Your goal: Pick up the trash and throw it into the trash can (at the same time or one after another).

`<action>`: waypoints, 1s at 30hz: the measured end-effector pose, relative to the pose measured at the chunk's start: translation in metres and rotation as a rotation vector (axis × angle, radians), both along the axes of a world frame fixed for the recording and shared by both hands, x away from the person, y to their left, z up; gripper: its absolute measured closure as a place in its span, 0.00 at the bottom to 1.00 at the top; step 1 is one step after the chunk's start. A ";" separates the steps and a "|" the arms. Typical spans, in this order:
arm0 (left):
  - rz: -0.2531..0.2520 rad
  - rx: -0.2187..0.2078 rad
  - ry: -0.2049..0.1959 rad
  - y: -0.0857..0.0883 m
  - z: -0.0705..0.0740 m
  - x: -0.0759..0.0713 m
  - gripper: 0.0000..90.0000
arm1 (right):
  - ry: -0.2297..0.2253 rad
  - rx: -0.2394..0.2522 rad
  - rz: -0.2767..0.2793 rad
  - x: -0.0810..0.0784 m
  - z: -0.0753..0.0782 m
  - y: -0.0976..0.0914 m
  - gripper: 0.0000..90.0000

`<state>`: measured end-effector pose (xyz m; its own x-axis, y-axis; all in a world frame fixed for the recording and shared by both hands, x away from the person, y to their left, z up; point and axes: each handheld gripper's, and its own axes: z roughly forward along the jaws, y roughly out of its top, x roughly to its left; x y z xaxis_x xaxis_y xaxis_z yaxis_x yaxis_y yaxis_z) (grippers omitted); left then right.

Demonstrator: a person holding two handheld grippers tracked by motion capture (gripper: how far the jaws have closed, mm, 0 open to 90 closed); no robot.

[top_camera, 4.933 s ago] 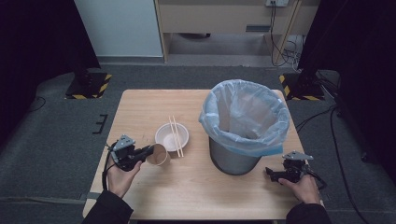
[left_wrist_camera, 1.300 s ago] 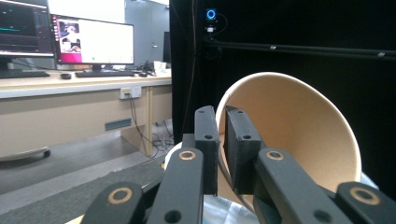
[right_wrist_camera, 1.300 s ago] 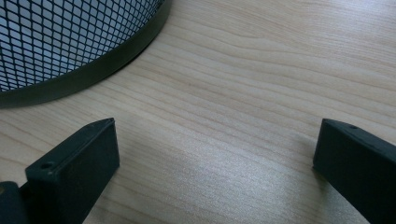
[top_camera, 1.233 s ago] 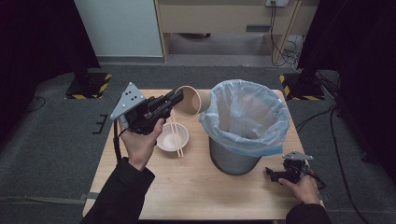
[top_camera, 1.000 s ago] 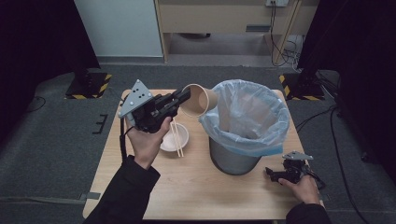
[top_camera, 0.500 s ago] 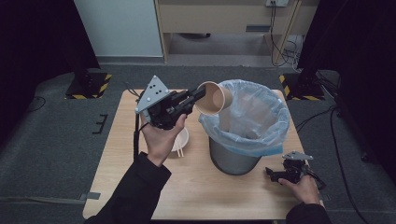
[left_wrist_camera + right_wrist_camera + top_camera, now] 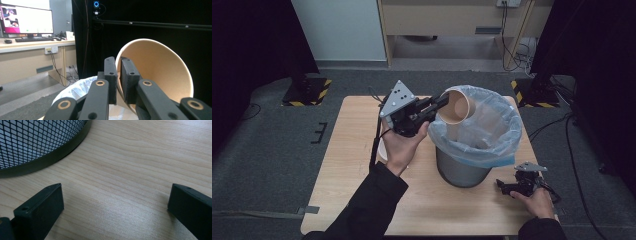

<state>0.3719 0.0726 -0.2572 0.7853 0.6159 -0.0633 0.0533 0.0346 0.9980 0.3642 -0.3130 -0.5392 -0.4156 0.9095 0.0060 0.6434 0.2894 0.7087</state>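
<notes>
A tan paper cup [image 7: 456, 105] was held tipped on its side above the rim of a grey mesh waste bin [image 7: 462, 170] lined with a pale blue plastic bag [image 7: 492, 145], its open mouth turned towards the camera side. The left tongs [image 7: 443, 100] were closed on the cup's rim, one jaw inside and one outside, as was seen close up in the left gripper view, where the cup [image 7: 160, 75] filled the right half behind the left tongs [image 7: 119, 80] and the bag's crinkled edge [image 7: 75, 87] lay below. The left hand [image 7: 404, 145] was raised over the light wooden surface [image 7: 342, 165], and part of a white bowl [image 7: 381, 150] was glimpsed under the wrist.

The right tongs [image 7: 504, 186] were rested on the surface just beside the bin's base, held by the right hand [image 7: 537, 200]. In the right gripper view the right tongs [image 7: 115, 207] were spread wide with nothing between them, low over the wood grain [image 7: 130, 170], the bin's mesh wall and dark base band [image 7: 37, 147] close by at the upper left.
</notes>
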 end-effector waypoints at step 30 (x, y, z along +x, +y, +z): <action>-0.044 0.030 0.029 -0.016 -0.025 0.018 0.61 | -0.003 -0.004 0.007 0.000 0.000 0.000 0.01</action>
